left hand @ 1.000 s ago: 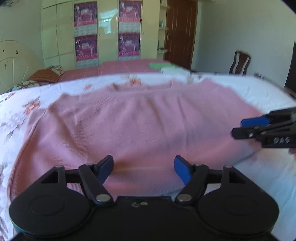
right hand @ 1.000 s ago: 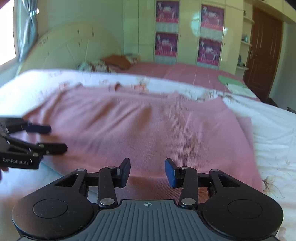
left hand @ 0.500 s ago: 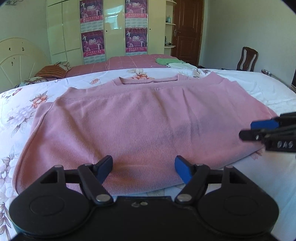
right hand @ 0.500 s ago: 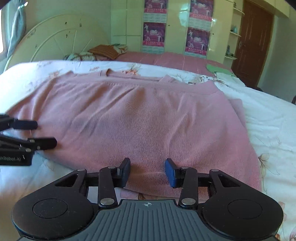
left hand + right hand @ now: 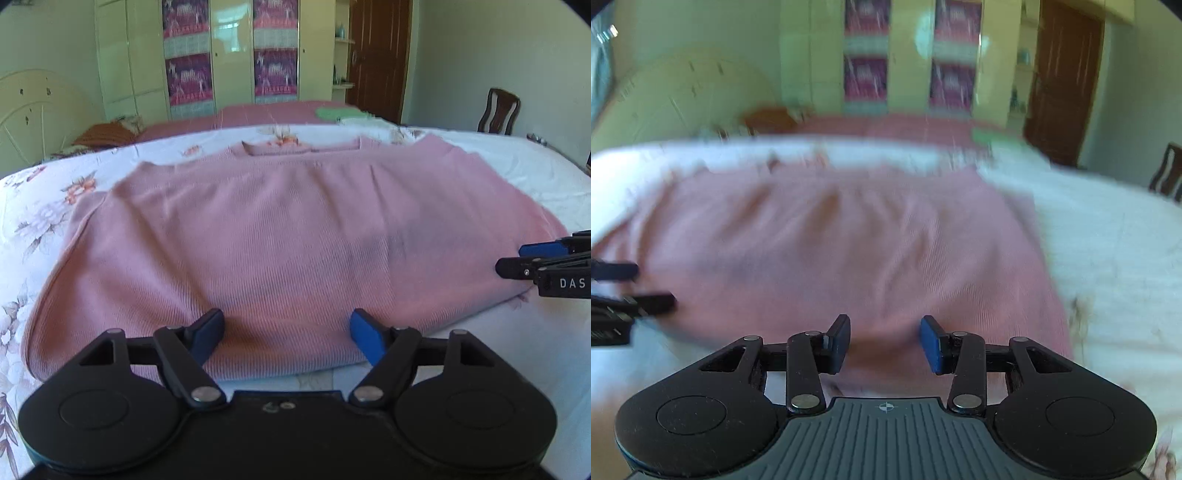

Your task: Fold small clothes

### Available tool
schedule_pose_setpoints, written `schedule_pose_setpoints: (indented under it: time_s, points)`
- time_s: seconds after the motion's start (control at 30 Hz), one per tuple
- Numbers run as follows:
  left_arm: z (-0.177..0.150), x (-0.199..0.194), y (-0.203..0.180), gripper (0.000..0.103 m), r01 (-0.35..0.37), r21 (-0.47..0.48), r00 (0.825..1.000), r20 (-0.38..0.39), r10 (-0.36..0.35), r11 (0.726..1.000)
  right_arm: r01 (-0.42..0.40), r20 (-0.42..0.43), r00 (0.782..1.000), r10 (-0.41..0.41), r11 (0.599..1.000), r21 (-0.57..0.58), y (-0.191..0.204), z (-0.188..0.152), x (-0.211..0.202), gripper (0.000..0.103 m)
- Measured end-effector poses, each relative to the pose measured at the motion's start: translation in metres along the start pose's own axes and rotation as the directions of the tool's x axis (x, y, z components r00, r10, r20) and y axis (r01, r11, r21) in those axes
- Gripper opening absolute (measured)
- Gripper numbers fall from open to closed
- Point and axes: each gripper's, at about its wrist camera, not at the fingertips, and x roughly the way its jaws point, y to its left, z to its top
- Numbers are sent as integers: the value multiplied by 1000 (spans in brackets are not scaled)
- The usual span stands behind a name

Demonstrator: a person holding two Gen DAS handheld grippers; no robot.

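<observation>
- The left gripper (image 5: 287,334) tilts down over the near hem of the pink top (image 5: 280,236); its jaws stand wide and are opening, cloth lying below them, nothing pinched.
- The right gripper (image 5: 884,341) tilts down at the same hem further right, jaws partly apart and gripping nothing; this view is blurred.
- Each gripper's tips show at the edge of the other's view.
- The top lies flat on a floral sheet (image 5: 48,206) covering the bed, collar at the far side.
- Behind stand a wardrobe (image 5: 229,55), a brown door (image 5: 380,55) and a chair (image 5: 498,110).
</observation>
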Motion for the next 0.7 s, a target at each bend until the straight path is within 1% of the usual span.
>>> schedule_pose_setpoints:
  time_s: [0.03,0.1,0.13,0.17,0.2,0.23,0.27,0.3,0.33,0.37,0.43,0.47,0.5,0.53,0.57,0.7]
  points:
    - [2,-1,0,75,-1,-2,1000,-6,1,1000,-3,23,1000,3,1000,-3,-1,-2,-1,44]
    - [5,-8,2,74,3,-21,1000,16,-2,1000,-2,10,1000,2,1000,12,-2,3,-5,44]
    - [4,-9,3,74,3,-20,1000,20,-3,1000,-3,28,1000,3,1000,23,-3,4,-10,44]
    - [3,-5,3,74,-8,-11,1000,-6,8,1000,-4,58,998,3,1000,21,-2,3,-15,44]
    - [2,-2,4,75,-7,-12,1000,-24,6,1000,4,64,998,-5,1000,11,-2,2,-15,44]
    - [1,-2,6,75,-1,-19,1000,-21,1,1000,22,26,999,-22,1000,2,-1,0,-10,44]
    - [2,-3,7,75,-2,-26,1000,-26,2,1000,23,0,1000,-23,1000,1,-2,-3,-4,44]
    - [4,-5,7,74,-7,-29,1000,-29,6,1000,20,8,1000,-20,1000,3,-3,-3,-5,44]
    - [5,-9,8,74,-13,-30,1000,-22,12,999,25,0,1000,-25,1000,12,-3,-1,-7,44]
    - [4,-11,8,74,-15,-29,1000,-15,14,999,31,11,999,-31,999,24,-3,1,-11,44]
    - [1,-6,9,75,-16,-27,999,-44,15,1000,17,76,997,-19,999,30,-1,2,-24,44]
    - [-1,-5,10,76,-12,-30,999,-42,11,999,17,56,998,-18,1000,21,0,1,-22,44]
    - [-2,-4,11,77,-13,-30,999,-39,12,999,19,-1,1000,-19,1000,8,2,0,-15,44]
    - [-1,-4,11,77,-14,-30,999,-41,13,999,21,-32,999,-22,1000,-9,5,-3,-8,44]
    - [0,-5,11,77,-17,-33,999,-45,15,999,25,-22,999,-25,1000,-18,6,-3,-9,45]
    - [0,-6,8,76,-23,-32,998,-53,22,999,17,-49,999,-16,1000,22,1,1,-10,45]
